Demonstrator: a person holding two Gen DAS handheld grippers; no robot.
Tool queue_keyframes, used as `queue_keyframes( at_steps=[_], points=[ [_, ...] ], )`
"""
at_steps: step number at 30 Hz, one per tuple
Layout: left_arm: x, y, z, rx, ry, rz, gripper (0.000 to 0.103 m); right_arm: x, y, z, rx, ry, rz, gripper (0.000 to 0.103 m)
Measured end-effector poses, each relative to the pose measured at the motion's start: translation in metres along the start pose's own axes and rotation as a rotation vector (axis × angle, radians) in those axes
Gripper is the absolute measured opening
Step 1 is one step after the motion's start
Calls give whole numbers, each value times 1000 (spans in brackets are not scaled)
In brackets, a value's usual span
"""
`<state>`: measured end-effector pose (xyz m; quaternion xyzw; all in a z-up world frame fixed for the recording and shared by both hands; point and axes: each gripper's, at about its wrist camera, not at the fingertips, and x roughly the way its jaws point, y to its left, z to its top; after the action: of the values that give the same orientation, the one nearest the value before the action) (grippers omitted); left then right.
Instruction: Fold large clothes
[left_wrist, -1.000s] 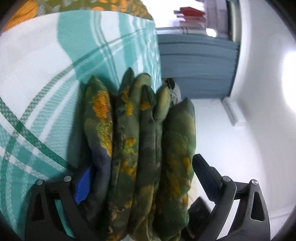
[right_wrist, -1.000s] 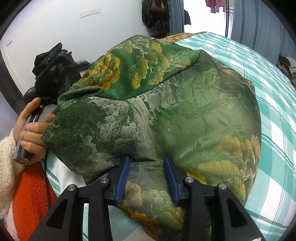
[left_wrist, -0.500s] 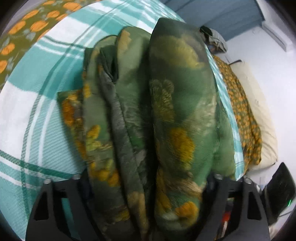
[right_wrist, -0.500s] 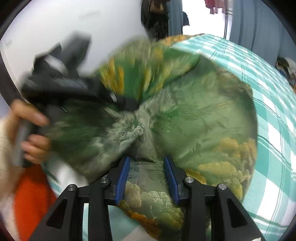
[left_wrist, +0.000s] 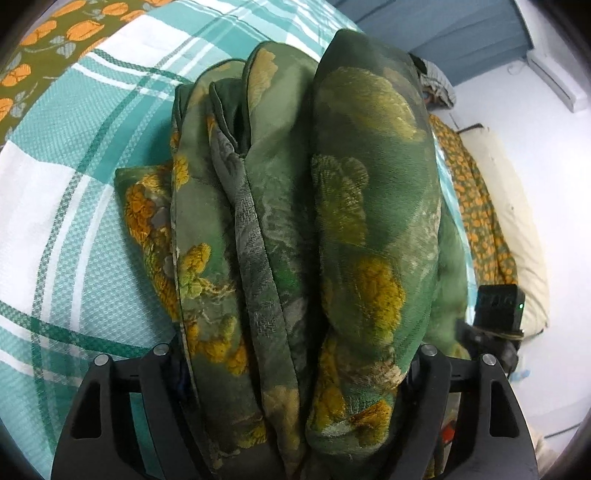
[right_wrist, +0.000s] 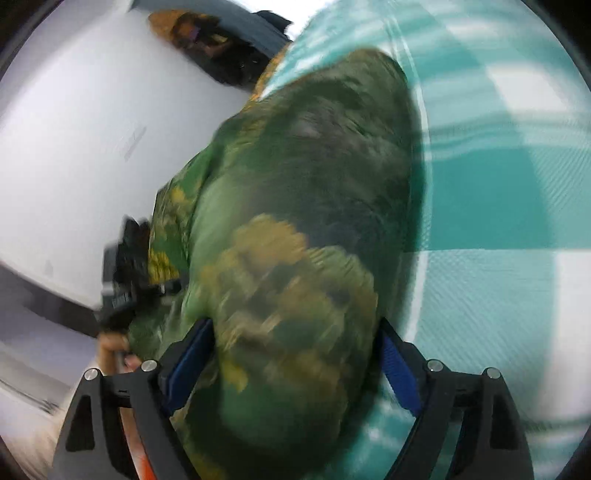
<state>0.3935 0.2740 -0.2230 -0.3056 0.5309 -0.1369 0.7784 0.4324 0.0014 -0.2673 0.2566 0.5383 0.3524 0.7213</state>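
A green garment (left_wrist: 332, 206) with yellow-orange tree print is folded into a thick stack of several layers on the teal plaid bed cover (left_wrist: 74, 184). My left gripper (left_wrist: 295, 354) has the stack standing on edge between its jaws. The jaws are closing and the cloth fills the gap and hides the pads. In the blurred right wrist view the same garment (right_wrist: 314, 221) bulges between the blue pads (right_wrist: 192, 354) of my right gripper (right_wrist: 295, 354). These jaws are opening wide around the bundle's end. A hand (right_wrist: 110, 347) holds the left gripper's black body (right_wrist: 125, 273) at the far side.
An orange-flowered blanket (left_wrist: 55, 37) borders the bed cover (right_wrist: 498, 184), and more of it lies by a cream pillow (left_wrist: 517, 221). A blue curtain (left_wrist: 443, 29) and a white wall (right_wrist: 74, 147) stand behind. Dark clothes (right_wrist: 221, 55) hang on the wall.
The left gripper turned over the bed and narrowed around the folded stack. The right gripper let go of its pinched fold, swung and rolled, and its jaws spread wide around the bundle.
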Motion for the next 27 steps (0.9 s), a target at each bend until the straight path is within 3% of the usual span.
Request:
queue_keyframes(
  at_steps=[1,4,9,14,20,22,24,27],
  points=[
    [-7,0,-1,5,-15,12,70,2,5,2,-18,-3,-19,77],
    [-27,-17,-2,17,-65,1,57,-7,46,-3,-160,-31,-93,65],
    [-59,-51,21,58,-165,-50,56,-34,82,7,-262,-123,-47,64],
    [-46,-85,86,92,-221,-33,56,-42,80,69,-306,-174,-11,64],
    [9,-89,149,79,-221,-11,57,-31,34,151,-237,-176,0,64],
    [30,-77,152,70,-195,-1,59,-23,15,164,-203,-159,4,64],
    [53,-61,149,36,-163,32,71,-7,-9,174,-140,-118,1,67],
    [61,-47,139,5,-186,31,92,13,-37,178,-32,-47,6,86]
  ],
)
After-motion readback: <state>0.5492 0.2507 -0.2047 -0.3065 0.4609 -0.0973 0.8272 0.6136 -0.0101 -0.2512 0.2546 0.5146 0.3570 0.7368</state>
